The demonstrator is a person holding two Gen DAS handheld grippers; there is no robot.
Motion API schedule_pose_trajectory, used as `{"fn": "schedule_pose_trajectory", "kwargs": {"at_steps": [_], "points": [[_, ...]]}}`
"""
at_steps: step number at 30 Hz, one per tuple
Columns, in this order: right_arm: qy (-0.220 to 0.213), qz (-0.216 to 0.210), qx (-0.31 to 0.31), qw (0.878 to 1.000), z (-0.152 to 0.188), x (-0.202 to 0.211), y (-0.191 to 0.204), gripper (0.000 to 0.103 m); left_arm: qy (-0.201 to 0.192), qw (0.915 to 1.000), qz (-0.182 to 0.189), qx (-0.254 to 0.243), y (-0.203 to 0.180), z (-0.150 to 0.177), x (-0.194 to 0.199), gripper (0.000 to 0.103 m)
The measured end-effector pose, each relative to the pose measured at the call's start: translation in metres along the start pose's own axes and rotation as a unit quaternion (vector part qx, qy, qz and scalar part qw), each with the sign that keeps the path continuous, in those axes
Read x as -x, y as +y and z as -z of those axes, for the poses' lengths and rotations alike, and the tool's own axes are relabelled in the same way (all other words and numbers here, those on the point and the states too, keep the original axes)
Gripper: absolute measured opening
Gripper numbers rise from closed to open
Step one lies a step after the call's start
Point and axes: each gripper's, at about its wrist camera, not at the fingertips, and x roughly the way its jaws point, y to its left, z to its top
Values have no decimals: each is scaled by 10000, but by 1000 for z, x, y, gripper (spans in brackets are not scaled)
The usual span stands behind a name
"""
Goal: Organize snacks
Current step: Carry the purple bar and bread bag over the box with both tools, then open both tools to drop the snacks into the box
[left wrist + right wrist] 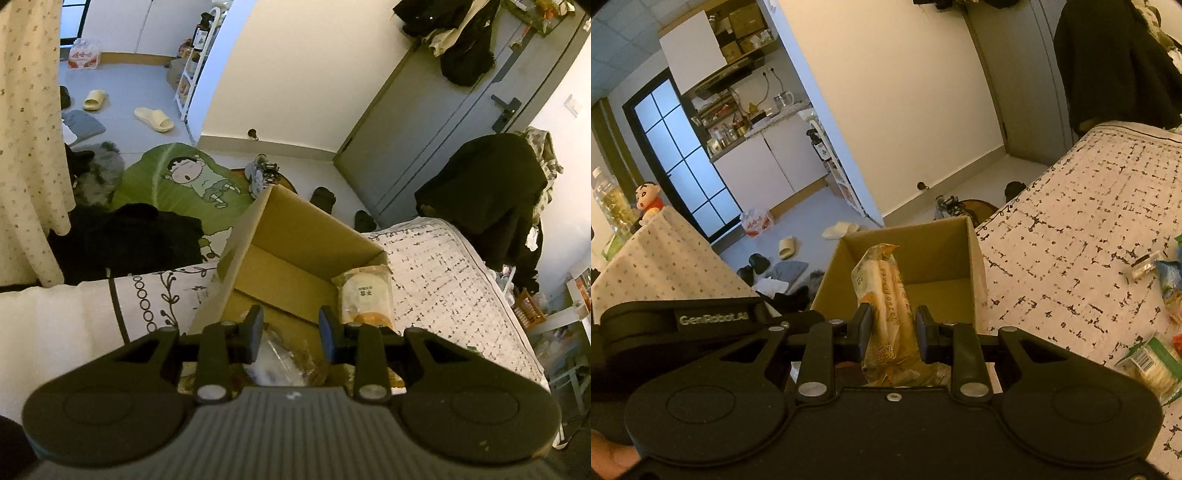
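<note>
An open cardboard box (295,229) stands at the edge of the bed, and both grippers are over it. My left gripper (291,319) is shut on a clear-wrapped snack packet (277,360) with brown pieces inside, low over the box's near end. My right gripper (892,314) is shut on a tall bread packet (882,291) with a yellow-orange wrapper, held upright over the box (942,251). In the left wrist view that bread packet (365,295) stands against the box's right wall. The left gripper's black body (701,321) shows beside the right one.
Loose snack packets lie on the patterned bed cover (1071,221) to the right: a blue one (1169,280) and a green one (1152,363). Beyond the box, the floor holds slippers (153,118), dark clothes (147,232) and a green cartoon mat (177,177). A grey door (443,129) is beyond.
</note>
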Motion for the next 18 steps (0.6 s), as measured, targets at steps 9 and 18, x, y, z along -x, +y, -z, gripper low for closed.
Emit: {"fn": "schedule_pose_trajectory", "kwargs": {"at_steps": [9, 18], "points": [[-30, 134, -286, 9995, -5, 6, -10, 38, -77, 9999, -129, 46, -1, -5, 9, 36], [-175, 321, -221, 9991, -9, 29, -13, 56, -59, 9988, -483, -68, -14, -11, 23, 75]]}}
